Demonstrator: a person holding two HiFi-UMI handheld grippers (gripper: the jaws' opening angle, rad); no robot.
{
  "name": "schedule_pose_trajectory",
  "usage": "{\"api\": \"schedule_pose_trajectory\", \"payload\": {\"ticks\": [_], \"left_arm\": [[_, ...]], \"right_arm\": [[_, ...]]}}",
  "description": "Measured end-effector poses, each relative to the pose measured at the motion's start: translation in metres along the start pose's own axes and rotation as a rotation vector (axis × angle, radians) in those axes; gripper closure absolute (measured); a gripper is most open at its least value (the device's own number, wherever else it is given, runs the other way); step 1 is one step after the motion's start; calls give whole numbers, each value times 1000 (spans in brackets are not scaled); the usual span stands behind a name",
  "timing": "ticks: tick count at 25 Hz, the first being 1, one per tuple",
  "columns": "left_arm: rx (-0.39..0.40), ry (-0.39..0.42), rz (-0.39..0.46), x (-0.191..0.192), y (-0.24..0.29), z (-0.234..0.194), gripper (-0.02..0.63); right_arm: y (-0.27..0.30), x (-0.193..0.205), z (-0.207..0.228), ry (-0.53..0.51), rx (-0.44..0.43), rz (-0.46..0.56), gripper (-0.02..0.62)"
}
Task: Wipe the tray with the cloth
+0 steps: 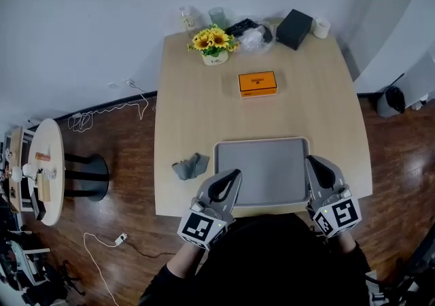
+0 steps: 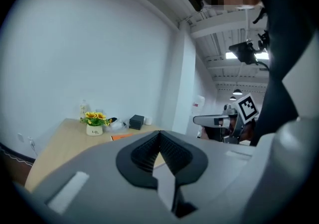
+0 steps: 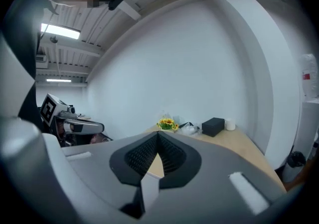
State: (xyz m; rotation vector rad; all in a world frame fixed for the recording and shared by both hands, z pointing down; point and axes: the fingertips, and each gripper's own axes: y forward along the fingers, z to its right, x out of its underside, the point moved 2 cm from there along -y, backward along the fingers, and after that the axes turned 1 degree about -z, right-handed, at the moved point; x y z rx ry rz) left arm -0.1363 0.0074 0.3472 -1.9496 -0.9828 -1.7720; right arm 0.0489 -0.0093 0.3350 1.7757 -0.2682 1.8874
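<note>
Plainly shut and empty, both pairs of jaws hang over the tray's (image 1: 265,162) near edge. The crumpled grey cloth (image 1: 190,166) lies on the bench (image 1: 204,94) just left of the tray, near the left gripper (image 1: 233,177) and well apart from the right gripper (image 1: 312,162), so the left seems best placed to fetch it.

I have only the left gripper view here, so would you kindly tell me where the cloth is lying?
Observer: The cloth lies crumpled on the table, just left of the tray in the head view.
Operator: Thank you; is anything on the tray?
Observer: No, its surface is bare.
Operator: Is the right gripper holding anything?
Observer: No; the right gripper view shows its jaws shut, nothing between them.
</note>
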Motion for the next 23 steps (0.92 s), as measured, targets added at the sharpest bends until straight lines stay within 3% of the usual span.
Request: {"api": "schedule_pose_trajectory", "payload": {"ticks": [14, 23], "left_arm": [[-8, -26, -62, 16, 7, 2, 595], [0, -45, -59, 18, 7, 4, 595]], "right_arm": [[-6, -1, -2, -8, 6, 18, 595], [-5, 0, -4, -19, 1, 13, 595]]}}
